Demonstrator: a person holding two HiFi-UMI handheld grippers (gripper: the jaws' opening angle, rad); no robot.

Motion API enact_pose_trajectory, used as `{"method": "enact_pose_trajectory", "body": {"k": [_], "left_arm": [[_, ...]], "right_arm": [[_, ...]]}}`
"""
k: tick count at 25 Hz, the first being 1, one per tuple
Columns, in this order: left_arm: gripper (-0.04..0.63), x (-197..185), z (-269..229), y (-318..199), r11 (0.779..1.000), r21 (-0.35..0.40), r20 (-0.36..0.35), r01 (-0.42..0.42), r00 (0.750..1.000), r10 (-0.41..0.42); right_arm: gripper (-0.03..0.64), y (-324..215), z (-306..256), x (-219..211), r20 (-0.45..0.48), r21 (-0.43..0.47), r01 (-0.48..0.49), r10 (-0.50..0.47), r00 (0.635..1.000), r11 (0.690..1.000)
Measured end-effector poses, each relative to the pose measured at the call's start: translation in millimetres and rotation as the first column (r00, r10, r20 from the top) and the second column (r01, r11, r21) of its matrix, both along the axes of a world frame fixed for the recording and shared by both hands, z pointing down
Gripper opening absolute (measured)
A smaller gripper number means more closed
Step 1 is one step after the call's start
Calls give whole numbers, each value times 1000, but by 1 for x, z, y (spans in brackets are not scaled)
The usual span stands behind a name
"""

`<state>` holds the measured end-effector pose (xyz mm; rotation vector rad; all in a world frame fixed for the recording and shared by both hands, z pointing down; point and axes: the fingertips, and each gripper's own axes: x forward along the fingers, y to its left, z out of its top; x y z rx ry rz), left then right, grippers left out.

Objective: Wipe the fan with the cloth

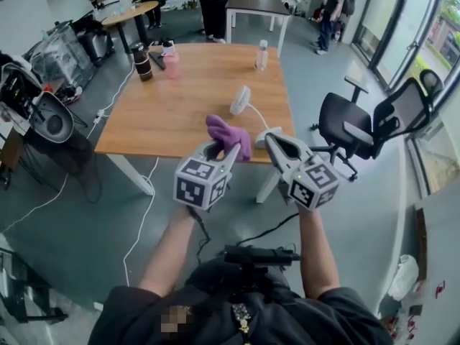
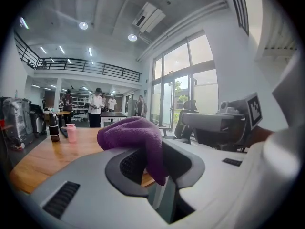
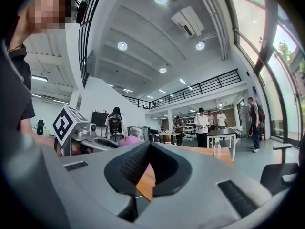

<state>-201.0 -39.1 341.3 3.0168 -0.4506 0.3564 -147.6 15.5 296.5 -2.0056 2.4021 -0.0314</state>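
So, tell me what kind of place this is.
Probably an open-plan office or lab workspace: a wooden table with an office chair beside it, more tables with people standing by them further back, and a railed mezzanine under a high ceiling with tall windows.

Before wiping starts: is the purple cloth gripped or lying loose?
Gripped: the left gripper is shut on the purple cloth, which bunches above its jaws.

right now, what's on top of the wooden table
On the light wooden table: a small white fan, a clear plastic bottle, a dark cylindrical flask and a pink cup. The purple cloth in the left hand-held gripper covers part of the near edge.
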Motion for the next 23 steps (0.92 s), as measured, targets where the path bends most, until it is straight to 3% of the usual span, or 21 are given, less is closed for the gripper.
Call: {"method": "enact_pose_trajectory", "body": {"k": [23], "left_arm": [[91,-18,-6,1,1000,23,-12,-12,1000,12]], "right_arm": [[-5,-5,1,-23,-8,18,-8,8,1000,1000]]}}
